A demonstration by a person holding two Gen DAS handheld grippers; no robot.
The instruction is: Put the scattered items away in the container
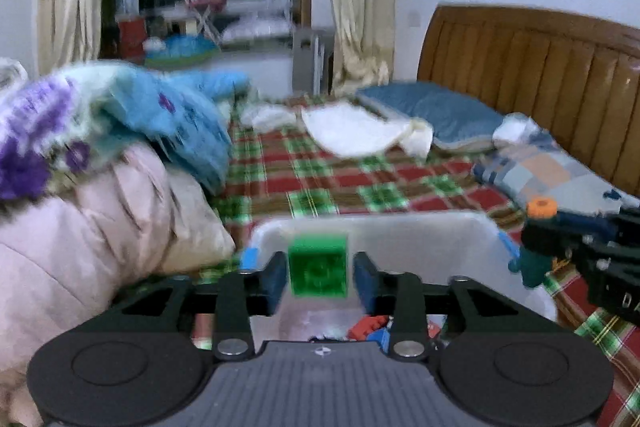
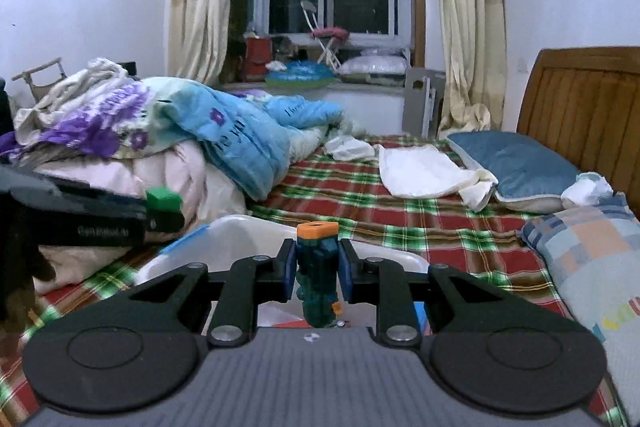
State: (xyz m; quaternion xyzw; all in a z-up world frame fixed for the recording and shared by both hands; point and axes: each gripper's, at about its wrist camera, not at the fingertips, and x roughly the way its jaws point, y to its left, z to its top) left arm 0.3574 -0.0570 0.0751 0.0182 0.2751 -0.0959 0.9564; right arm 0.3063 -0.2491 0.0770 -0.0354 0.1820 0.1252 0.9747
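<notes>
Little writing can be read: faint pale lettering is printed along the side of the left gripper (image 2: 160, 211) in the right wrist view but is too blurred to make out, dark marks on the blue quilt (image 2: 240, 131) are likewise illegible, and a few coloured letters show on the patchwork pillow (image 2: 592, 255). A green cube (image 1: 318, 265) is seen between the left gripper's (image 1: 319, 277) blue pads (image 1: 276, 281); narrow gaps appear on both sides of it and the frame is blurred, so it cannot be told whether the cube is pinched or loose. The cube is held above the white bin (image 1: 400, 223), over its near half. In the bin's bottom, red and blue pieces (image 1: 370, 327) are visible. The right gripper (image 2: 318, 269) is pressed on a teal toy (image 2: 318, 283) with an orange cap, held upright over the bin (image 2: 240, 235) just inside its near rim. The bin is set on the plaid sheet (image 2: 400, 211), with a pink duvet (image 1: 100, 227) close against its left side and the patchwork pillow near its right. Beyond the far rim, an open stretch of sheet is left up to the white cloth (image 2: 420, 171) and blue pillow (image 2: 516, 163), with the wooden headboard (image 2: 580, 99) bounding the right.
</notes>
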